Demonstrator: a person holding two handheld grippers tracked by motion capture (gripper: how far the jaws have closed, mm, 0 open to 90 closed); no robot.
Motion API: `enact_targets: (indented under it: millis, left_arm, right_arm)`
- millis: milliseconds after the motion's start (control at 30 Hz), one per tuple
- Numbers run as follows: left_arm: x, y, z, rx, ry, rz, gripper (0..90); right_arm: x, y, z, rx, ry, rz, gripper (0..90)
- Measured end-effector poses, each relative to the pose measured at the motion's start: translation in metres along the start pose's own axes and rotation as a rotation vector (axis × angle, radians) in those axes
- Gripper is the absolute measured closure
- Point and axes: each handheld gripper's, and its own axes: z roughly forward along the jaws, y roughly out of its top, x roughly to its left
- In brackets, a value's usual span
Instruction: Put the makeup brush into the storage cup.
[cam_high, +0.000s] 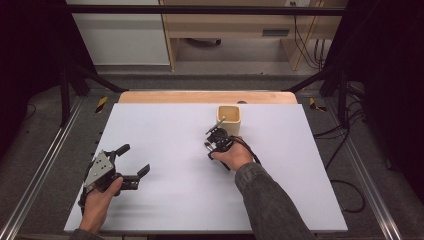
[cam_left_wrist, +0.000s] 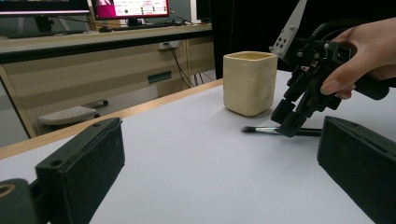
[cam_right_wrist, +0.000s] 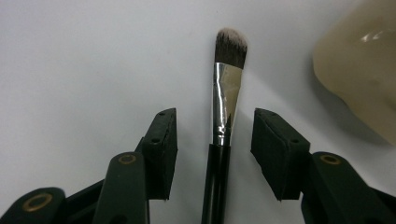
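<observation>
black bristles tip the makeup brush, which lies flat on the white table at the centre of the right gripper view, just left of the cream cup. the right gripper straddles its handle, jaws parted, pads clear of it. lower left in the high view, the left gripper hangs wide open and empty.

A slim makeup brush with black handle, shiny silver ferrule and dark, pale-tipped bristles lies flat on the white counter, just beside a cream square ceramic cup toward the far edge.
</observation>
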Motion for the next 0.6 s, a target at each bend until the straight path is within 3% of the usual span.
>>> enact_targets:
  millis: [400, 600]
  left_arm:
    - [0.0001, 0.0001, -0.0001, 0.0, 0.0, 0.0, 0.6]
    - [0.0001, 0.0001, -0.0001, 0.0, 0.0, -0.001, 0.6]
  right_arm:
    - [0.0, 0.0032, 0.0018, 0.011, -0.002, 0.008, 52.7]
    - [-0.0008, 0.0029, 0.0034, 0.022, 0.005, 0.008, 58.0]
